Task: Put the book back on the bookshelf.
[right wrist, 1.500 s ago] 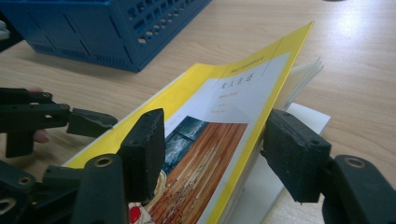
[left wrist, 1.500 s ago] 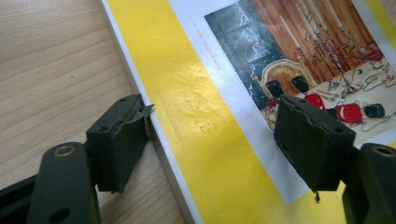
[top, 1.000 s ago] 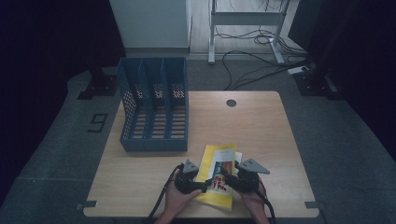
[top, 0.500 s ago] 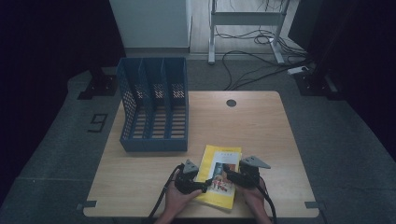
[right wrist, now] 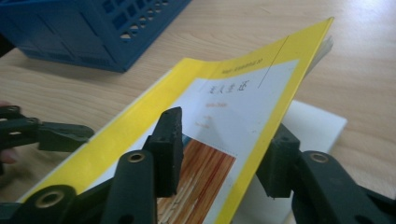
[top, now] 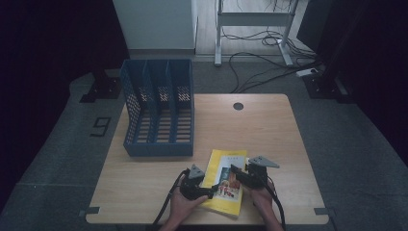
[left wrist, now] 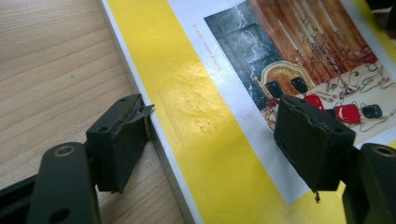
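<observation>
A yellow book (top: 228,158) with a picture on its cover lies near the table's front edge. My left gripper (top: 210,191) is open at the book's left edge. In the left gripper view (left wrist: 215,140) one jaw sits on the wood beside the spine and the other hovers over the cover (left wrist: 201,116). My right gripper (top: 236,173) reaches in from the book's right side. Its jaws have just been closing and stand apart (right wrist: 222,149). The raised cover (right wrist: 233,98) slants between them, one jaw on top and one under its edge. White pages (right wrist: 313,130) lie below.
A blue three-slot file rack (top: 159,115) stands at the table's back left, seen close by in the right gripper view (right wrist: 93,28). Bare wood (top: 260,125) spreads behind and to the right of the book. A round grommet (top: 238,106) sits near the far edge.
The right gripper has crept a little further onto the book's right side and its jaws are narrower. The left gripper has stayed put at the left edge.
</observation>
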Motion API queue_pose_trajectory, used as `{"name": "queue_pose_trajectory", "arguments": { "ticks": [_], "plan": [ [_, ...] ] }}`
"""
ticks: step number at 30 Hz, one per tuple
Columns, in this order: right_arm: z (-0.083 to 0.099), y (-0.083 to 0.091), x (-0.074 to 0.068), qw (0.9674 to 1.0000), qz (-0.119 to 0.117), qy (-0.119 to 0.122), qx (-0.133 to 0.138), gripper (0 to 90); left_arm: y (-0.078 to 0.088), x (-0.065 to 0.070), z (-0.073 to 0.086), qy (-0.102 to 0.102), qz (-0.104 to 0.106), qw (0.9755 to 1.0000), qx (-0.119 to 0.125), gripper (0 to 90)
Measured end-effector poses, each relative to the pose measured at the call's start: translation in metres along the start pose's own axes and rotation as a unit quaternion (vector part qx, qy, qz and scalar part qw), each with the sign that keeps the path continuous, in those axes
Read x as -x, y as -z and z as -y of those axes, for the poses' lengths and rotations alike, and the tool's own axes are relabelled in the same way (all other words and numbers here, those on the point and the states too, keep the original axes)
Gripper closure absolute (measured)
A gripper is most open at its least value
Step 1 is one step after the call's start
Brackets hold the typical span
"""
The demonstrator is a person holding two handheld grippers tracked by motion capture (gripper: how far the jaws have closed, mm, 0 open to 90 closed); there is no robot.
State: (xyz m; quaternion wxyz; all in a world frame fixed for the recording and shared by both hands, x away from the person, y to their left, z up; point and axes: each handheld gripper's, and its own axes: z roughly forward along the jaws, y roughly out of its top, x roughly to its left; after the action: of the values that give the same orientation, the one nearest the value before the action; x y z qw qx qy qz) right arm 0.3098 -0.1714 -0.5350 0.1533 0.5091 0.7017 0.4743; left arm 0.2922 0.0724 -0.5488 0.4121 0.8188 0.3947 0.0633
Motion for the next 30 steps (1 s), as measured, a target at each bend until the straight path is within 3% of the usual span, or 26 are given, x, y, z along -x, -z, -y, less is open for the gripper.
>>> {"name": "queue_pose_trajectory", "arguments": {
  "ticks": [5, 10, 13, 17, 20, 27, 30],
  "plan": [
    [-0.0081, -0.0009, -0.0030, 0.9999, -0.012, 0.007, 0.000, 57.9, 0.0001, 0.0000, 0.0000, 0.000, 0.000, 1.0000, 0.000, 25.2],
    [-0.0062, -0.0054, -0.0022, 0.9997, 0.002, 0.016, -0.018, 63.7, 0.0000, 0.0001, 0.0000, 0.000, 0.000, 1.0000, 0.000, 25.3],
    [-0.0036, -0.0049, 0.0014, 0.9998, -0.006, 0.005, -0.020, 66.7, -0.0001, 0.0001, 0.0000, 0.000, -0.001, 1.0000, 0.001, 25.2],
    [-0.0005, -0.0065, 0.0039, 0.9992, -0.024, -0.011, -0.030, 66.7, -0.0001, 0.0001, 0.0000, 0.000, -0.001, 1.0000, 0.000, 25.2],
    [0.0010, -0.0080, 0.0015, 0.9989, -0.030, -0.008, -0.036, 66.6, -0.0001, -0.0002, 0.0000, 0.001, 0.000, 1.0000, 0.000, 25.1],
    [0.0002, -0.0057, 0.0009, 0.9990, -0.031, -0.006, -0.033, 68.0, 0.0001, -0.0007, -0.0001, 0.000, 0.002, 1.0000, 0.000, 25.2],
    [-0.0003, -0.0041, 0.0007, 0.9993, -0.014, -0.001, -0.036, 60.1, 0.0001, -0.0010, -0.0001, 0.000, 0.002, 1.0000, 0.000, 25.3]
  ]
}}
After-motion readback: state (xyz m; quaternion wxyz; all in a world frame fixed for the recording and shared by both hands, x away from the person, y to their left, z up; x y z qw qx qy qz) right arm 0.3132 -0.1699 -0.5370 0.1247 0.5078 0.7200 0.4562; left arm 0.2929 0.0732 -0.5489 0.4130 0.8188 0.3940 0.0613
